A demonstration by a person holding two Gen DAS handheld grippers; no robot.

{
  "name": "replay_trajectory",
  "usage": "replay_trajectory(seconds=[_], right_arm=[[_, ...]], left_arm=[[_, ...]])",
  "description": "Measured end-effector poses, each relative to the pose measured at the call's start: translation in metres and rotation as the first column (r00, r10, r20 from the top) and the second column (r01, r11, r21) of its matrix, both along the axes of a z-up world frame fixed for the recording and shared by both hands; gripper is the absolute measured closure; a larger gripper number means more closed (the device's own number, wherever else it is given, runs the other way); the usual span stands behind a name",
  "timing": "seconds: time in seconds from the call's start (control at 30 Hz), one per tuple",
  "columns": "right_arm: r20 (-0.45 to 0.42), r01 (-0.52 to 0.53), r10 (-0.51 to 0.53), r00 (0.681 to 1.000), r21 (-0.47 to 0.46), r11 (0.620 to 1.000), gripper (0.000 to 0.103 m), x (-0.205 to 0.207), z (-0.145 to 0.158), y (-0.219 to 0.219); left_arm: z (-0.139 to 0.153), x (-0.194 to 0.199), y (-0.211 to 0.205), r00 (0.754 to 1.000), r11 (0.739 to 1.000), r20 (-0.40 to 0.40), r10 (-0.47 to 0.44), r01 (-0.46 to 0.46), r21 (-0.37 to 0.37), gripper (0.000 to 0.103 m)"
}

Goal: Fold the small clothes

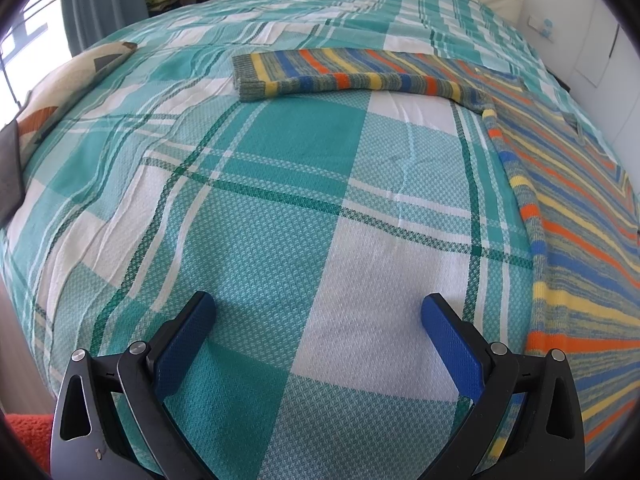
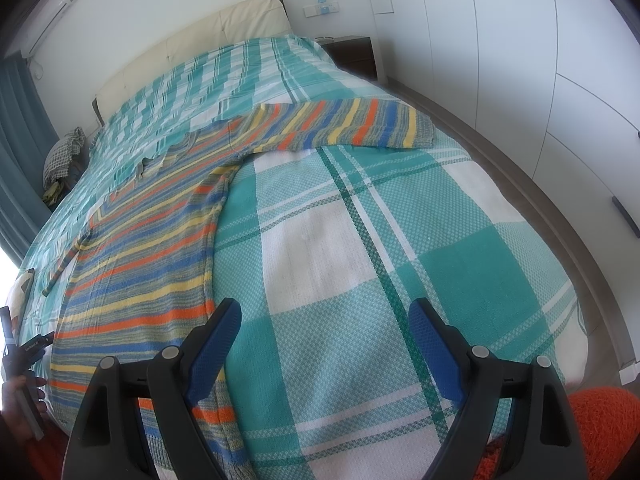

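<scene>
A striped knit sweater (image 1: pixel 580 208) in orange, yellow, blue and grey lies flat on the bed, at the right of the left wrist view, with one sleeve (image 1: pixel 340 76) stretched out to the left. In the right wrist view the sweater (image 2: pixel 140 264) lies at the left, its other sleeve (image 2: pixel 360 124) stretched to the right. My left gripper (image 1: pixel 318 322) is open and empty over the bedspread, left of the sweater's side edge. My right gripper (image 2: pixel 325 326) is open and empty, its left finger over the sweater's hem edge.
The bed has a teal and white plaid bedspread (image 2: pixel 400 240). A patterned pillow (image 1: pixel 72 80) lies at the left edge. A cream headboard (image 2: pixel 192 40), a nightstand (image 2: pixel 354 54) and white wardrobe doors (image 2: pixel 560 60) stand beyond. An orange textured thing (image 2: pixel 608 420) sits at the lower right.
</scene>
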State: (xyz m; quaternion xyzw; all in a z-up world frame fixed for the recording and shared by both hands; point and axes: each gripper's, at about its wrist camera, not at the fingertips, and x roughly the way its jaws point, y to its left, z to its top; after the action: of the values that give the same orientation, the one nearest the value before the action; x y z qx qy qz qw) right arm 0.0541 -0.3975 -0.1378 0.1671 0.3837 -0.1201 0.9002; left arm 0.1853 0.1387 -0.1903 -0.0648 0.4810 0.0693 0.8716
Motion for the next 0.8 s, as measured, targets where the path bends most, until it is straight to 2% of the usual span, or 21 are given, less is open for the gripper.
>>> replay_trajectory(seconds=[0.8], right_arm=[[-0.001,-0.001,0.001,1.000,-0.001,1.000,0.018,0.0003,-0.0006,0.0001]], left_arm=[[0.0002,0.0013,-0.0015,0.999,0.999,-0.029,-0.033,0.033,0.013,0.000]])
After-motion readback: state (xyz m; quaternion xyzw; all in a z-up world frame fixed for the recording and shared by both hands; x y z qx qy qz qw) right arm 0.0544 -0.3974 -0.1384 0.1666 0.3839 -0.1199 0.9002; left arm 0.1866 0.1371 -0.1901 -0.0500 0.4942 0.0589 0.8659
